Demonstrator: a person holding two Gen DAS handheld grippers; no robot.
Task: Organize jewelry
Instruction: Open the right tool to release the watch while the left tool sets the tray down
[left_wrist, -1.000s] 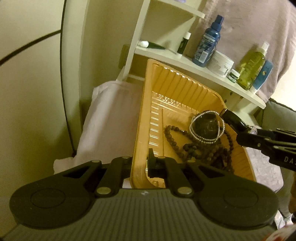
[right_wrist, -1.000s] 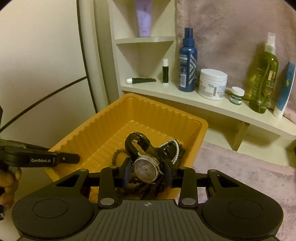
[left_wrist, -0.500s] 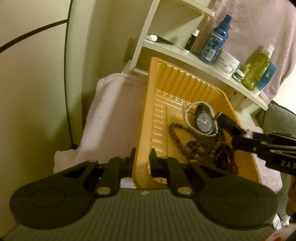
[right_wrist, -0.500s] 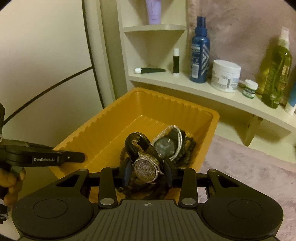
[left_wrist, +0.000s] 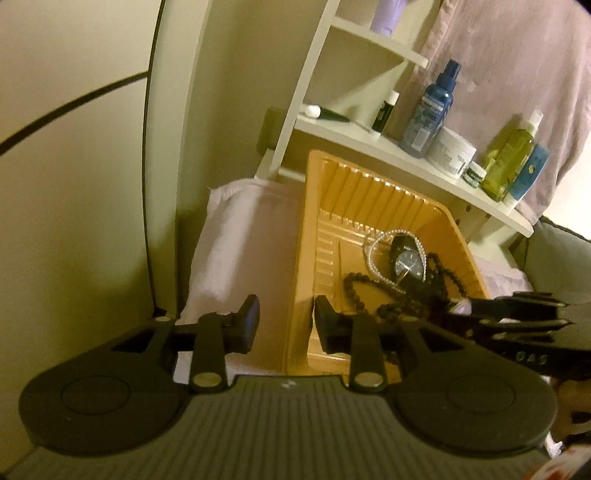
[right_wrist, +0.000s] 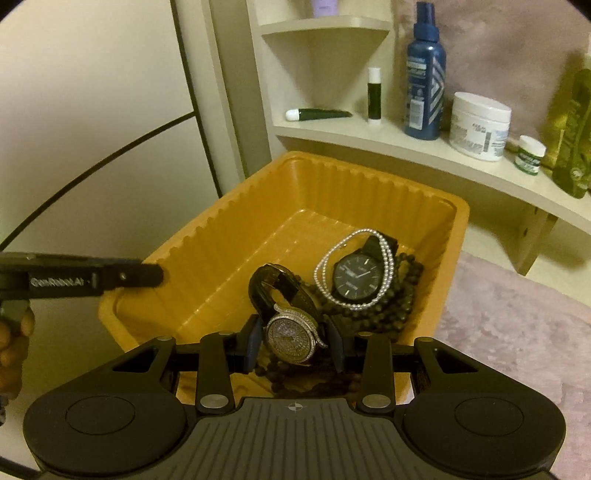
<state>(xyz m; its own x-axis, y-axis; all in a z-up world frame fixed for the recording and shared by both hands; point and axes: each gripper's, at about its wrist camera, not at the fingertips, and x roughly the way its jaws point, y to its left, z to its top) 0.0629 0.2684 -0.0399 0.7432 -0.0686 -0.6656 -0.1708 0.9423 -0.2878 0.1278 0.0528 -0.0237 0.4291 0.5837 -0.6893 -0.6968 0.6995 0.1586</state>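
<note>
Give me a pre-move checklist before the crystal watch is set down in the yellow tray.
1. Right gripper shut on the crystal-faced watch, pads on both sides of the case: ok.
2. Watch is over the yellow tray, inside its rim: ok.
3. Bare tray floor to the left of the black-faced watch, pearl bracelet and dark bead strand: ok.
4. Left gripper has just been opening; its fingers straddle the tray's near wall without pressing on it, so the tray is not held: not ok.
5. Watch strap clear of the beads below: cannot tell.
</note>
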